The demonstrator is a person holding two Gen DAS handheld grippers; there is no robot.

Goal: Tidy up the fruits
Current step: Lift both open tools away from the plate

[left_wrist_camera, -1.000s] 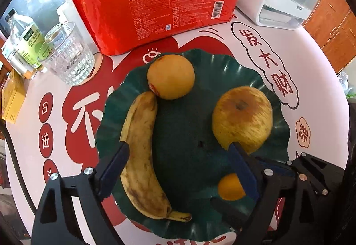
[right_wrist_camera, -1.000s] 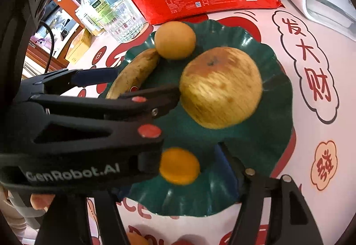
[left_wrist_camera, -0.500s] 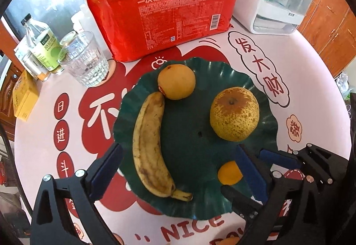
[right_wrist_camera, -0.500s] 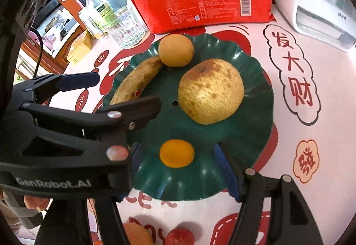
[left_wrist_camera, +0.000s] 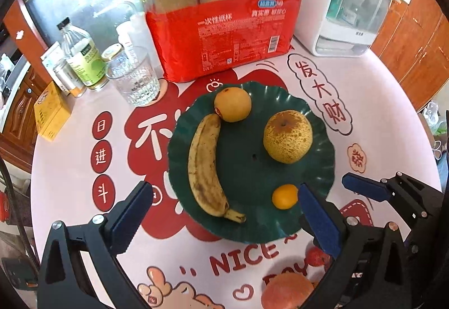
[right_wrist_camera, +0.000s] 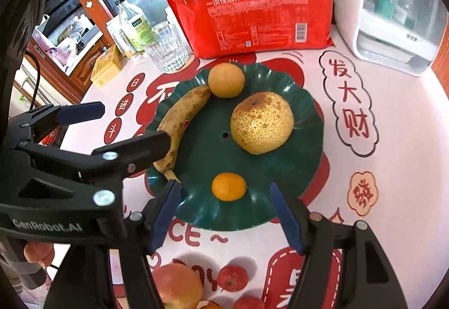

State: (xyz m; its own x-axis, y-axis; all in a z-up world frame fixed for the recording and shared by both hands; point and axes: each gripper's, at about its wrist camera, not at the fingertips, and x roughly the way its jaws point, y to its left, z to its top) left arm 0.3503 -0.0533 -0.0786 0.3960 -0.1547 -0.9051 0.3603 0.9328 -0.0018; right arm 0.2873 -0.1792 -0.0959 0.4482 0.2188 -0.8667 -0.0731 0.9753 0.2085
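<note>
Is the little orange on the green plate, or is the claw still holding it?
On the plate. The little orange sits on the green plate, and the right claw is open around it, not touching.

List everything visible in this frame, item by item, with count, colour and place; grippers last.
plate: 1, dark green, table centre
banana: 1, spotted yellow, plate's left
pear: 1, speckled yellow, plate's right
orange: 1, plate's far edge
small tangerine: 1, orange, plate's near side
loose fruit: several, red and orange, on the table near the camera
cup package: 1, red, behind plate
glass: 1, clear, far left
bottle: 1, green label, far left
white appliance: 1, far right
left gripper: open, empty
right gripper: open, empty
</note>
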